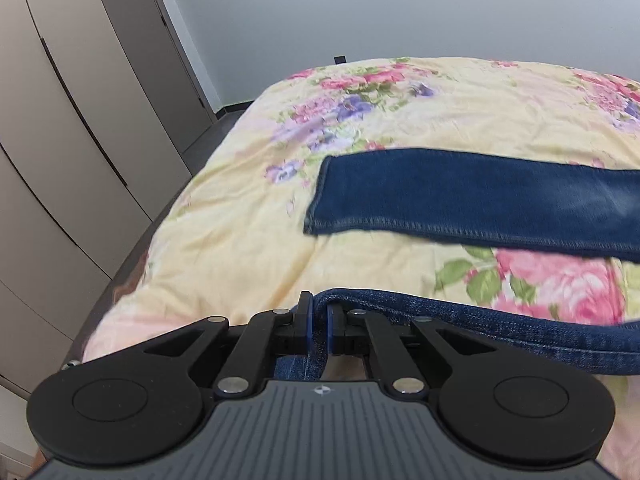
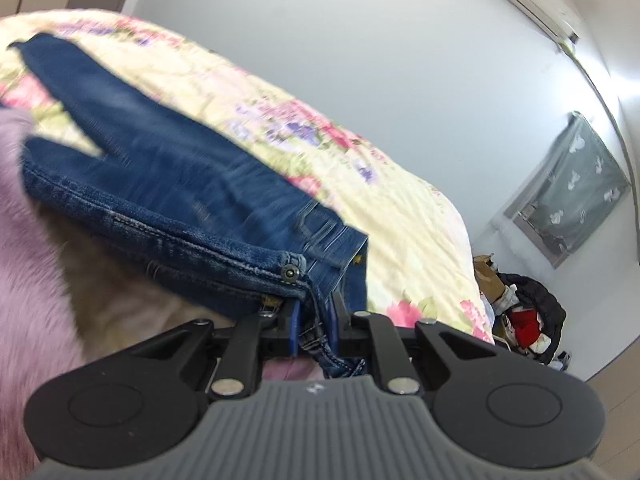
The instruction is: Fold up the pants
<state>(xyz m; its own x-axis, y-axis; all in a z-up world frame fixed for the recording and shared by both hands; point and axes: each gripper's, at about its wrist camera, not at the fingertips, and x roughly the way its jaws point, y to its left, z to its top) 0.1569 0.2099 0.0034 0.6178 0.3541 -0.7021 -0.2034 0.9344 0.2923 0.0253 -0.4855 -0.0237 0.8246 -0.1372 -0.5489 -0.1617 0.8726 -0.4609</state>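
You hold jeans (image 1: 460,196) at two points so one leg lifts for lengthwise fold, it seems. Your left gripper (image 1: 319,320) clamps hem end of near leg; far leg lies flat on floral quilt (image 1: 240,220), well ahead. Your right gripper (image 2: 316,320) pinches waistband beside rivet button (image 2: 290,272); denim stretches away leftward.

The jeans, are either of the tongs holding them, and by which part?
Both are. The left tongs pinch a leg hem of the jeans; the right tongs pinch the waistband beside the button.
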